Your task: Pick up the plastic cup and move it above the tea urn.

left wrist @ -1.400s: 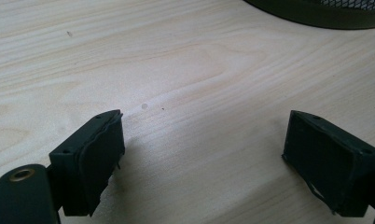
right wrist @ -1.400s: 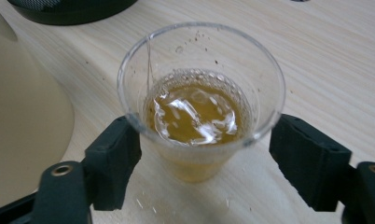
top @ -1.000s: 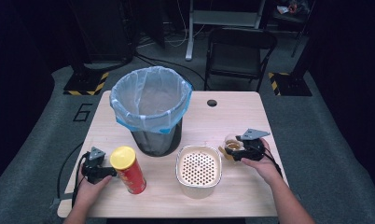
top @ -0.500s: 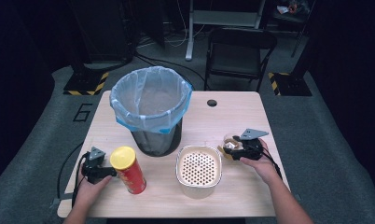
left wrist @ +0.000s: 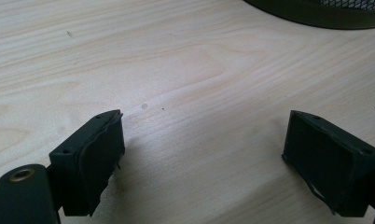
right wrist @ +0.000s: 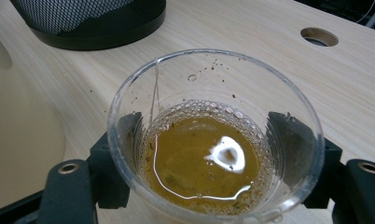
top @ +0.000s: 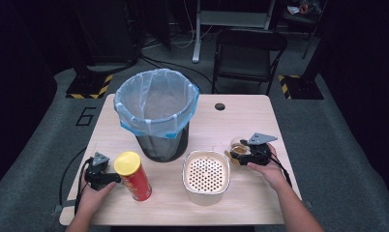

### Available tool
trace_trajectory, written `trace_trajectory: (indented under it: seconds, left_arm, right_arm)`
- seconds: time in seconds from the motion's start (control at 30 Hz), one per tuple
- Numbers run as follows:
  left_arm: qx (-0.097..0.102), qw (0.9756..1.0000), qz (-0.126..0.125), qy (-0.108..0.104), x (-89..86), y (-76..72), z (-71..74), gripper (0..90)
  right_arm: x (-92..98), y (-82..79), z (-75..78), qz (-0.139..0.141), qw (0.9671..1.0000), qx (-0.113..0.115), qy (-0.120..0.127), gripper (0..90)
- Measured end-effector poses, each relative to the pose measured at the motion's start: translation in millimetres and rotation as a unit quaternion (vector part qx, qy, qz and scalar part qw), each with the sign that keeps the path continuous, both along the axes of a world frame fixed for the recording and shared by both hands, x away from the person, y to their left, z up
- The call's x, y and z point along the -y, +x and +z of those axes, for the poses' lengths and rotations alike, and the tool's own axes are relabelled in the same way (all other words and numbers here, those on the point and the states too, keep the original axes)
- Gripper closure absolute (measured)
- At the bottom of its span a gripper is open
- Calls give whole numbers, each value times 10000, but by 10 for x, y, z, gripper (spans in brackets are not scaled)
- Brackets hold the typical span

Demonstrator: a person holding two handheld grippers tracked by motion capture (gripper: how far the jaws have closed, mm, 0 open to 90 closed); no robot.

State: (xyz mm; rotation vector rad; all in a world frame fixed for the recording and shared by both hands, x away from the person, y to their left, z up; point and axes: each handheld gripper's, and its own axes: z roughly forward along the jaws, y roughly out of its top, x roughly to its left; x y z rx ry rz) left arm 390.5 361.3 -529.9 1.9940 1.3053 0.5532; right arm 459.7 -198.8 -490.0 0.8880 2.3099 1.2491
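Left gripper (top: 110,180) sits on the table (top: 241,121) at the near left edge, held by the left hand (top: 93,195), jaws level and pointing toward the can. In the left gripper view the two black pads (left wrist: 90,161) stand wide apart with bare wood between them, nothing gripped.

Can (top: 132,175), red with a yellow lid, stands upright just beside the left gripper's tips; contact can't be told from the high view.

Bin (top: 157,113), black mesh with a blue-white liner, stands behind the can, mid-left of the table. Its base shows in the top corner of both gripper views.

Strainer bowl (top: 206,176), cream with a perforated insert, sits near the front edge, centre, between can and cup.

Cup (top: 239,150), clear plastic with brownish liquid and foam, stands upright on the table right of the bowl, just beside its rim. Right gripper (top: 245,155) is around it: in the right gripper view the cup (right wrist: 216,140) sits between the two pads, which meet its wall on either side, clamped. Jaws have just been closing on it. Right hand (top: 267,169) holds the gripper from the near right.

Cable hole (top: 219,106) in the table, far side, right of the bin.
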Motion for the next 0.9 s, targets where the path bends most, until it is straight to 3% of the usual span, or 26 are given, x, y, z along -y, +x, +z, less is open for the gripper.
trace_trajectory:
  seconds: [0.6, 0.63, 0.73, 0.83, 0.9]
  left_arm:
    - [1, 10000, 1, -1, 0, 0, 0, 118]
    - [-1, 10000, -2, 3, 0, 0, 0, 118]
    - [1, 10000, 2, -2, 0, 0, 0, 118]
    - [0, 10000, 0, 2, 0, 0, 0, 118]
    - [0, 10000, -1, 2, 0, 0, 0, 118]
  right_arm:
    - [-47, -33, 67, 66, 9996, 229, -136, 349]
    - [-40, -42, 124, 35, 9997, 244, -18, 352]
    - [-40, -38, 190, 39, 9997, 245, -30, 351]
    - [-59, -44, 384, 97, 9994, 342, -8, 351]
    - [-66, -43, 436, 112, 9993, 346, -10, 352]
